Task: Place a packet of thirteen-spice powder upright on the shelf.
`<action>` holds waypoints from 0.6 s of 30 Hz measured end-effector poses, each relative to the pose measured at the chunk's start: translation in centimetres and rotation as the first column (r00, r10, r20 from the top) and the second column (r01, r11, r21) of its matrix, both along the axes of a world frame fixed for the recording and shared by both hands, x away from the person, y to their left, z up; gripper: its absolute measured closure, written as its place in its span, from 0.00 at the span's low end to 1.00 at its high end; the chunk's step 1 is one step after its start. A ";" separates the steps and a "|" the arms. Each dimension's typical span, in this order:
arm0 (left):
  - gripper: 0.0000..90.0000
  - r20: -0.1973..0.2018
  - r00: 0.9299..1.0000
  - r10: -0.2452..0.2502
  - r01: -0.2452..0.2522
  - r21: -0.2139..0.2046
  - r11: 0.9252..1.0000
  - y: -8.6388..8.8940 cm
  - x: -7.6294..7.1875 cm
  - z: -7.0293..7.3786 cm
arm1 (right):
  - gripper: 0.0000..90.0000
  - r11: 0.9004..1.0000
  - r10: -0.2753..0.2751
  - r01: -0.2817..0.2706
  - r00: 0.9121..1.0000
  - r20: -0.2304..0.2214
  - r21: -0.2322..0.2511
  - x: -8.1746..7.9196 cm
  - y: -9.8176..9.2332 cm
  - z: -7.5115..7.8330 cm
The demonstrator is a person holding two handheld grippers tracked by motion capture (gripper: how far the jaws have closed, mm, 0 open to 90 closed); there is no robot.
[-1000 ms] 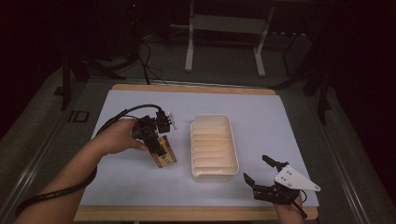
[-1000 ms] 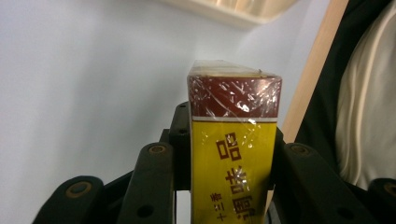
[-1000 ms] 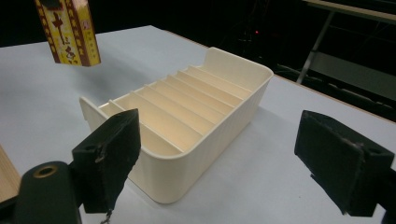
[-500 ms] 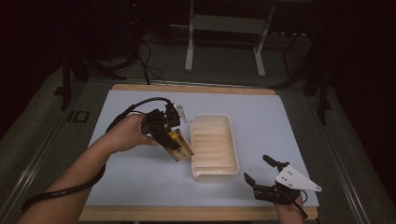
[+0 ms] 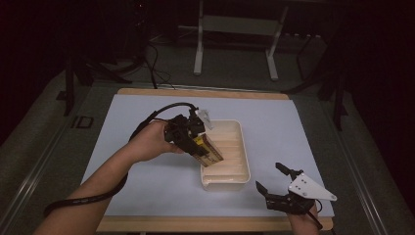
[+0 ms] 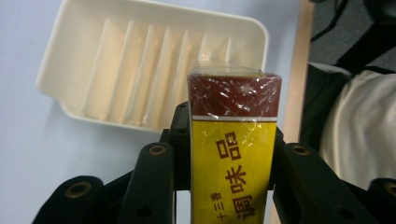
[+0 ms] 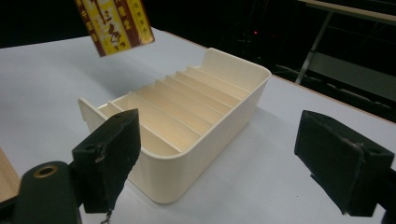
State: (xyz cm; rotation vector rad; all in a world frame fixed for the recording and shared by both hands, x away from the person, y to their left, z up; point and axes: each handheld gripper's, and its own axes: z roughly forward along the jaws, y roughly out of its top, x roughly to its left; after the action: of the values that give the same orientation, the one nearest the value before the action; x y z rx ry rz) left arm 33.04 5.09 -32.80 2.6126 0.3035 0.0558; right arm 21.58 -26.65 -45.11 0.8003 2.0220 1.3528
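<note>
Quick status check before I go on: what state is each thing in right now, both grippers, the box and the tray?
Left gripper: shut on the yellow box, held above the tray's left edge.
Yellow box: gripped, airborne, still in plastic wrap.
Cream tray: upright on the table, slots empty.
Right gripper: open, holding nothing, near the table's front edge.

Black two-jaw tongs (image 5: 280, 182), grey triangular plate, trailing black cables.

left claw (image 5: 208, 152) clamped, right claw (image 5: 275, 178) spread wide
</note>
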 end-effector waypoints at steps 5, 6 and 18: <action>0.76 0.012 1.000 -0.016 0.017 -0.009 1.000 -1.0 -0.2 -0.8 | 0.16 1.000 0.002 -0.002 1.000 0.000 0.002 0.0 0.0 0.0; 0.76 0.000 1.000 -0.025 0.025 -0.011 1.000 -1.2 -0.1 -0.9 | 0.16 1.000 0.001 -0.001 1.000 0.000 0.002 0.0 0.0 0.0; 0.76 0.007 0.997 -0.075 0.075 -0.011 0.997 -2.9 0.6 -3.4 | 0.16 1.000 0.008 -0.008 1.000 0.000 0.001 0.0 0.0 0.0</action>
State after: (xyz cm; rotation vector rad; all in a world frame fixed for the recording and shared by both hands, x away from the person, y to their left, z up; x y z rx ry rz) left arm 33.66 2.22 -36.22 2.6092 0.2030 0.0375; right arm 21.55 -26.65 -45.08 0.7931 2.0266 1.3584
